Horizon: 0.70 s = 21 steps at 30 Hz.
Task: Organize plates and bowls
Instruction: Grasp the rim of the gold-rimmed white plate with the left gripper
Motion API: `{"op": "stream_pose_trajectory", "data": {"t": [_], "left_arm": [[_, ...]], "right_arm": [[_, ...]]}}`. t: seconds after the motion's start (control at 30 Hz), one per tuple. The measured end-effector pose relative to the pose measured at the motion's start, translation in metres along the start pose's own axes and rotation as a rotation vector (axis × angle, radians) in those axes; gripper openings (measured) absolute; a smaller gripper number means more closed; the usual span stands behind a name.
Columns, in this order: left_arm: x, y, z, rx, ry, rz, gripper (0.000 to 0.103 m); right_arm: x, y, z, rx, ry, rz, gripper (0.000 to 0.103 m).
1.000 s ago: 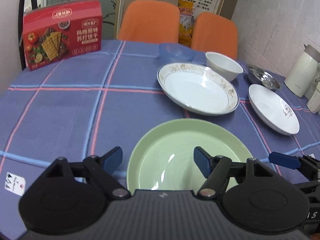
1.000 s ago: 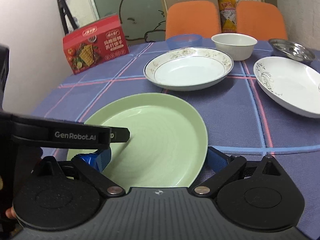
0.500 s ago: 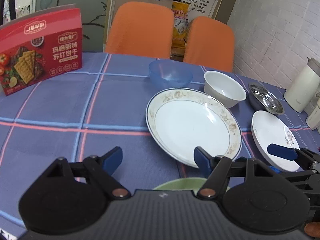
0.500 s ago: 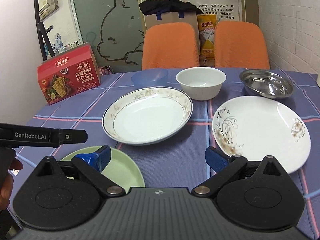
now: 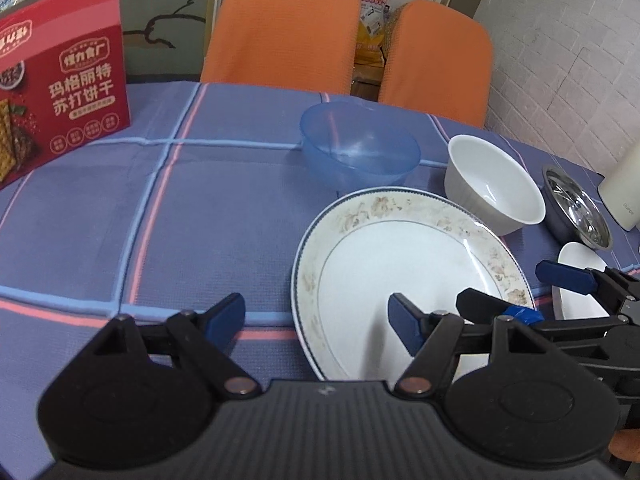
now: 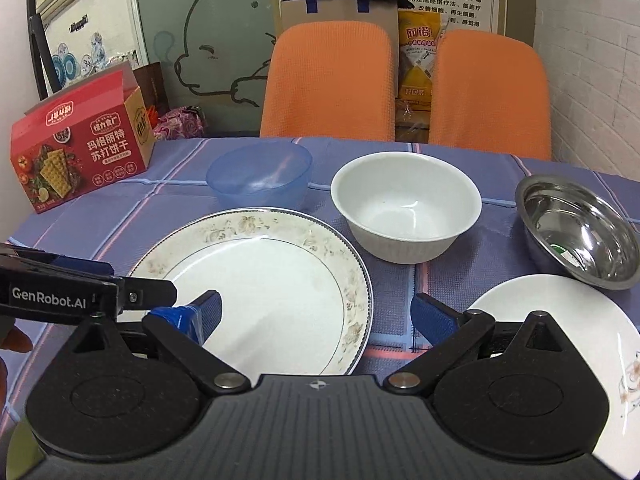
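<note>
A floral-rimmed white plate [image 5: 408,276] [image 6: 264,280] lies on the blue checked tablecloth in front of both grippers. Behind it stand a clear blue bowl [image 5: 360,148] [image 6: 260,176], a white bowl [image 5: 492,188] [image 6: 406,208] and a steel bowl [image 5: 576,208] [image 6: 580,228]. A second white plate [image 6: 572,344] [image 5: 580,284] lies at the right. My left gripper [image 5: 316,320] is open and empty over the plate's near left rim. My right gripper [image 6: 316,316] is open and empty over its near right rim.
A red cracker box [image 5: 60,96] [image 6: 80,148] stands at the table's left. Two orange chairs [image 5: 284,28] [image 6: 332,80] are behind the table. A white jug [image 5: 624,188] stands at the far right.
Both grippers moved forward over the table. The green plate dropped out of view beneath them, and the floral plate and bowls are now much closer.
</note>
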State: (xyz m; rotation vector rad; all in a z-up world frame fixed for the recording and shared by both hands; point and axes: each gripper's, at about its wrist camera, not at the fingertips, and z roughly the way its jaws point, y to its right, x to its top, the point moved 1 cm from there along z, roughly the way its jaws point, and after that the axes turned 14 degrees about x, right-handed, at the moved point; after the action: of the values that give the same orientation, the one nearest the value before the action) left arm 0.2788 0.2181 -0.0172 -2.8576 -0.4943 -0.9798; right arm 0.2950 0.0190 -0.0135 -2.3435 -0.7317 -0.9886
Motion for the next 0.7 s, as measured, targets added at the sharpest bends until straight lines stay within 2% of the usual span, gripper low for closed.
{"op": "stream_pose_trajectory", "data": {"t": [0.17, 0.27, 0.4, 0.5, 0.7], "left_arm": [[0.0, 0.002, 0.008, 0.041, 0.006, 0.005, 0.071], [0.0, 0.002, 0.008, 0.02, 0.011, 0.001, 0.071], [0.0, 0.01, 0.009, 0.044, 0.015, 0.043, 0.072], [-0.001, 0.015, 0.01, 0.065, 0.024, 0.07, 0.072], [-0.003, 0.013, 0.011, 0.061, 0.051, 0.074, 0.072]], "right_arm": [[-0.003, 0.006, 0.008, 0.001, -0.019, 0.017, 0.089], [-0.006, 0.007, 0.015, 0.011, -0.03, 0.024, 0.089], [-0.011, -0.002, 0.023, -0.017, -0.049, -0.04, 0.09], [-0.013, -0.001, 0.024, 0.039, -0.04, -0.017, 0.09], [-0.019, -0.003, 0.022, 0.036, 0.005, -0.054, 0.09]]}}
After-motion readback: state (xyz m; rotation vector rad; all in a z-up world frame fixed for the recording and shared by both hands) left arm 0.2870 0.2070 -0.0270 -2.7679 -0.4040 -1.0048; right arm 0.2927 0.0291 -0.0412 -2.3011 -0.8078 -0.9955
